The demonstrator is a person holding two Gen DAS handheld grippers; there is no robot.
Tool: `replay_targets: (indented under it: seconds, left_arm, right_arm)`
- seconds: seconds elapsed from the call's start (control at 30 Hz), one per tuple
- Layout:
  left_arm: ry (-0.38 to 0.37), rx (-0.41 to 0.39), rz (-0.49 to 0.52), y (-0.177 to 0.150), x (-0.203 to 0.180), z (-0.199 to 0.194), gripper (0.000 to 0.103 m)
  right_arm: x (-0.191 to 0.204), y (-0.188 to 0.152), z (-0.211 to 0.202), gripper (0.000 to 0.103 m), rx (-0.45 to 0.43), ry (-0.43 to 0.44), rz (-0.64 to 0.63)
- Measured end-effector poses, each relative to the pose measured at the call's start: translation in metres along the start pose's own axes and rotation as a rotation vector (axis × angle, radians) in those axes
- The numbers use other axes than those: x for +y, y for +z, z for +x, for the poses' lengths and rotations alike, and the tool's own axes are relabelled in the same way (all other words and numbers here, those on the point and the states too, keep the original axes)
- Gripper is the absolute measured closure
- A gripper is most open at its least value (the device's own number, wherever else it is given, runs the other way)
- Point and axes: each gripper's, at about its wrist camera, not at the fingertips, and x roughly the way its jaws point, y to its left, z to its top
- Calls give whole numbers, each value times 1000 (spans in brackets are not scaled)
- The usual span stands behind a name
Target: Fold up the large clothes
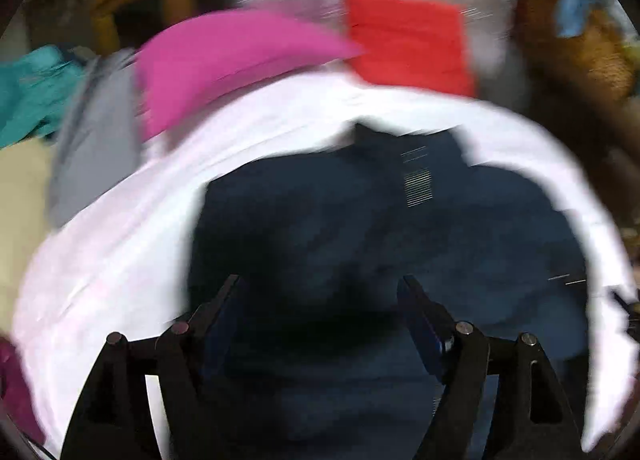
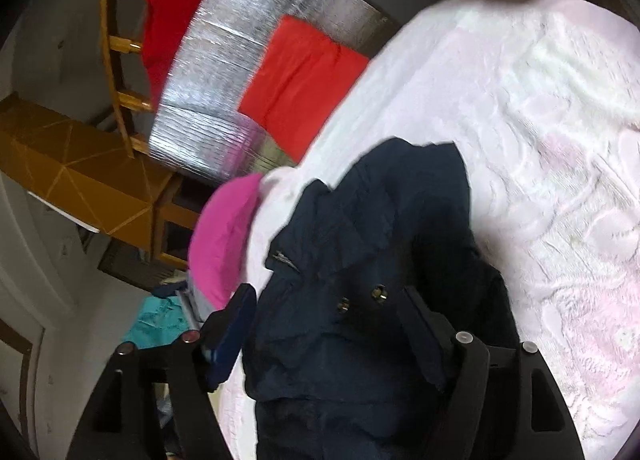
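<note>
Currently spread wide, both left gripper (image 1: 320,288) and right gripper (image 2: 326,296), above crumpled navy-blue jacket (image 2: 360,260) on pale pink textured blanket (image 2: 560,139).

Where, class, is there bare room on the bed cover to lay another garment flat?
Free: the pale pink bed cover right of the navy jacket, bare out to its edge. Crowded: the left side, where a pink cloth and a red cloth border the jacket, and both open grippers hover over it.
</note>
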Motion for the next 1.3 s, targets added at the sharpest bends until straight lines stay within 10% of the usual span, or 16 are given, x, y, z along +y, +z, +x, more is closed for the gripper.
replay_targets:
  seconds: [0.3, 0.47, 0.57, 0.73, 0.93, 1.03, 1.17, 1.3]
  left_arm:
    - [28, 45, -121, -42, 38, 33, 24]
    - [-11, 18, -158, -44, 57, 34, 24]
    - [-41, -35, -193, -38, 66, 22, 24]
    - [-63, -53, -239, -26, 68, 24, 22]
    - [-11, 39, -217, -33, 60, 51, 18]
    - [-8, 38, -216, -31, 62, 47, 18]
    - [-3, 19, -248, -32, 70, 36, 18]
    - [41, 20, -275, -37, 83, 32, 18]
  right_arm:
    - [-16, -9, 53, 33, 146, -163, -59]
    - [9, -29, 76, 83, 191, -224, -211]
    - [46, -35, 61, 90, 44, -243, -399]
    - [62, -19, 69, 90, -94, -335, -500]
    - [13, 1, 112, 89, 19, -377, -351]
    - [17, 5, 105, 81, 43, -380, -311]
    - [19, 3, 77, 38, 2, -349, -281]
    - [16, -10, 69, 36, -13, -350, -273]
